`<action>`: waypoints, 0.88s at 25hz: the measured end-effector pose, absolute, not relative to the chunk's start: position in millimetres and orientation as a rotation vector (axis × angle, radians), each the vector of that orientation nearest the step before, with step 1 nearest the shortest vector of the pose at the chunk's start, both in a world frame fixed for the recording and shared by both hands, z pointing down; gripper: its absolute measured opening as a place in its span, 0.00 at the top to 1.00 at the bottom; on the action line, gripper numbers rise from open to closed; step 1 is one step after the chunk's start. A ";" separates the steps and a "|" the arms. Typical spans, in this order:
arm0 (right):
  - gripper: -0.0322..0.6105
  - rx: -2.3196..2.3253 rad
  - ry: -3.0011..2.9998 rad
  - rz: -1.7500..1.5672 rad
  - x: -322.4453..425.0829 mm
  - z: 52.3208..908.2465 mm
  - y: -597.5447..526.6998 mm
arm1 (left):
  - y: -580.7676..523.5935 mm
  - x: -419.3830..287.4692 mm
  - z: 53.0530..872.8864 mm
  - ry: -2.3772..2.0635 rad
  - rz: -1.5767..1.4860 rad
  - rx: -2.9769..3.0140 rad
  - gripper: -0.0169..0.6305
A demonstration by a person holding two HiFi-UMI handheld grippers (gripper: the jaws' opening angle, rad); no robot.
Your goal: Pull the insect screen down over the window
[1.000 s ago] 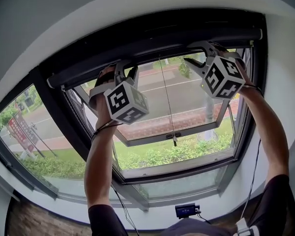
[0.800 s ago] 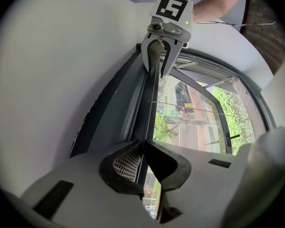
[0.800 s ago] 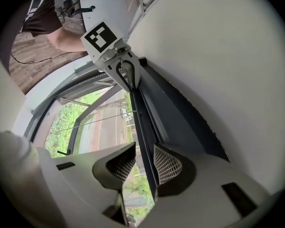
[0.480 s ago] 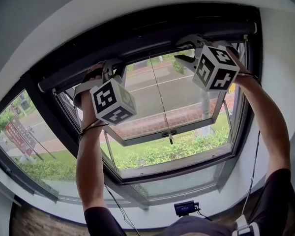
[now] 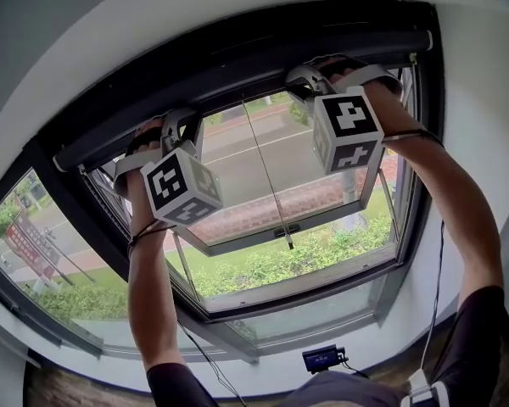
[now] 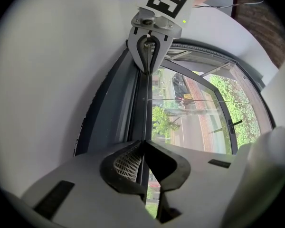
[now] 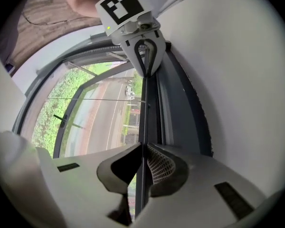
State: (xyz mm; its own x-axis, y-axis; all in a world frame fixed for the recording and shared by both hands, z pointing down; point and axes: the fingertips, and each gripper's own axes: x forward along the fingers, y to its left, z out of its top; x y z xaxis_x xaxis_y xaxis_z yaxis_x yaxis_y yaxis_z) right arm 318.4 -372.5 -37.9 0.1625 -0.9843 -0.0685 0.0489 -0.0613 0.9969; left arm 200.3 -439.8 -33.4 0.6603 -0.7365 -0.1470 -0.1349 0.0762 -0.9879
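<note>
The insect screen is rolled up in a dark housing (image 5: 237,53) along the window's top, and its thin bottom bar (image 6: 146,99) lies just beneath. A pull cord (image 5: 267,185) hangs from the bar's middle. My left gripper (image 5: 175,122) has just been closing and is shut on the bar's left part, pads (image 6: 128,163) pressing its edge. My right gripper (image 5: 310,76) has also just been closing and is shut on the bar (image 7: 142,113) further right. Each gripper view shows the other gripper far along the bar: the right gripper (image 6: 148,56) and the left gripper (image 7: 145,56).
Behind the cord a window sash (image 5: 280,227) stands tilted outward, with a road and green hedges beyond. The dark window frame (image 5: 411,227) and white wall surround the opening. A small black device (image 5: 322,360) with a cable sits on the sill below.
The right gripper's jaws, open a second ago, have shut on the bar and its cube has rolled. The left gripper's jaws have shut on the bar too. Both hands stay at the same spots.
</note>
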 end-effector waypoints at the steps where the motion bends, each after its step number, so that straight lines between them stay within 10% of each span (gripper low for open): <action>1: 0.89 1.295 -0.998 -1.155 318.5 -37.2 -373.9 | -439.7 200.2 -33.1 0.772 -0.527 -1.453 0.93; 22: 0.91 1.191 -1.087 -0.967 325.8 20.9 -372.1 | -433.1 198.1 22.3 0.681 -0.616 -1.522 0.94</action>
State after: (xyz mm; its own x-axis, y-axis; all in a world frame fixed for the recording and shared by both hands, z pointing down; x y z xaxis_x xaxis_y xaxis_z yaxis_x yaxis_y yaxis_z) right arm 325.8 -372.1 20.9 0.2189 -0.9676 0.1257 0.0119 0.1315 0.9913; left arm 198.1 -433.1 22.3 0.6785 -0.7344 -0.0174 -0.0566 -0.0286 -0.9980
